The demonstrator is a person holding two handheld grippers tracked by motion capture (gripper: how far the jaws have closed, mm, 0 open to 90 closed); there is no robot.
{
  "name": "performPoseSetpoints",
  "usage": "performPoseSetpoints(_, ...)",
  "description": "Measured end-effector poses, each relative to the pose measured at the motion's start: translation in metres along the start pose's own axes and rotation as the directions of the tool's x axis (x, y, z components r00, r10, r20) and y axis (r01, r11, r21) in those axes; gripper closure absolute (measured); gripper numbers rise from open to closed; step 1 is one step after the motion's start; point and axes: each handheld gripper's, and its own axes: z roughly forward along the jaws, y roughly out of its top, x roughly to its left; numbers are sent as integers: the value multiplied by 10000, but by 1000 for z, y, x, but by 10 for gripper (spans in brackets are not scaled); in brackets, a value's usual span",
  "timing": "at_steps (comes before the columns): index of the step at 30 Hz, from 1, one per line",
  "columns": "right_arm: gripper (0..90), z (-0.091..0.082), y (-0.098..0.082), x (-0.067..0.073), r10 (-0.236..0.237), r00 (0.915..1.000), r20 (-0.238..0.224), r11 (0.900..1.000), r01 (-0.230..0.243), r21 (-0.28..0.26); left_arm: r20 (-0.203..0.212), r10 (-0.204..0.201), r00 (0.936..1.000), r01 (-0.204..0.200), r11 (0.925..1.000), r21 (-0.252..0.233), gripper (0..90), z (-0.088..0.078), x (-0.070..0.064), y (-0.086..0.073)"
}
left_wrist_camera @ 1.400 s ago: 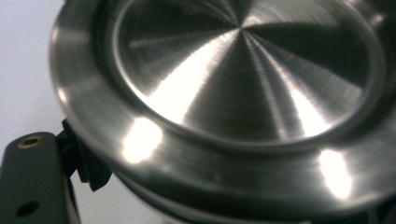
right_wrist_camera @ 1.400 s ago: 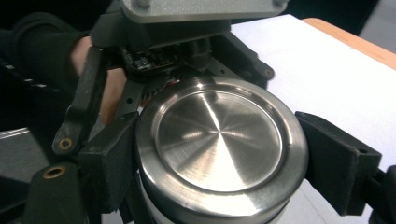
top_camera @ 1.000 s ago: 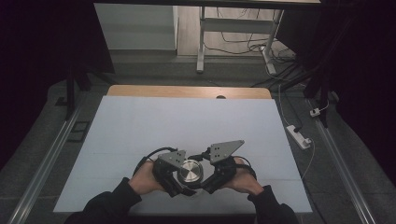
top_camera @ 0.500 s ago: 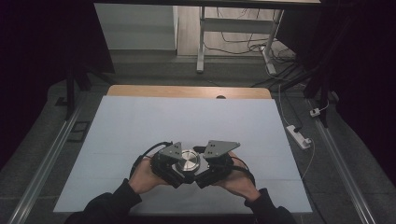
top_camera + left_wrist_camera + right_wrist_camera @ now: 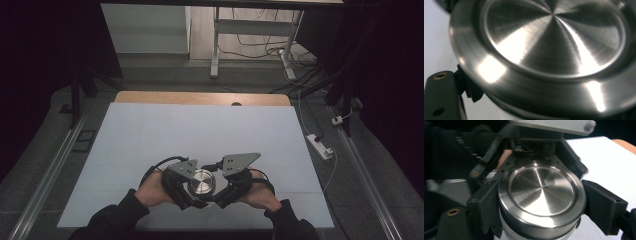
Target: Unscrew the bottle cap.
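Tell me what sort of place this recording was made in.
Probably a lab or workshop set up for recording. A plain white table stands on a grey floor, loose cables trail around a metal stand behind it, and a power strip lies beside it, with dark surroundings.

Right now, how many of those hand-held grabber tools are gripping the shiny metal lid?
2. The left gripper clamps the metal lid from its left; the right gripper clamps it from the right, near the table's front edge.
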Motion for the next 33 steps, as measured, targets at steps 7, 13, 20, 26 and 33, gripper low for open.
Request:
performPoseSetpoints(7,173,-4,-6,-2,-244,9846,-1730,9986,159,-500,951,713,9929,-694,9973,-227,152,3,-5,2)
performPoseSetpoints(13,19,-14,2,-12,1364,9904,-219,9901,-1370,-314,-810,-503,9954,480,9984,-301,151,-5,5,-3)
performPoseSetpoints(20,14,-5,1,-12,2034,9670,1536,9786,-2056,-15,-1705,-1357,9760,1326,9907,-297,151,-3,12,-7)
performPoseSetpoints(26,67,5,3,-2,1551,9686,1943,9878,-1545,-184,-1785,-1283,9755,1242,9917,-340,152,-2,8,-4)
performPoseSetpoints(33,164,6,2,-2,1425,9717,1885,9898,-1385,-346,-1646,-959,9817,933,9954,-231,152,1,4,1)
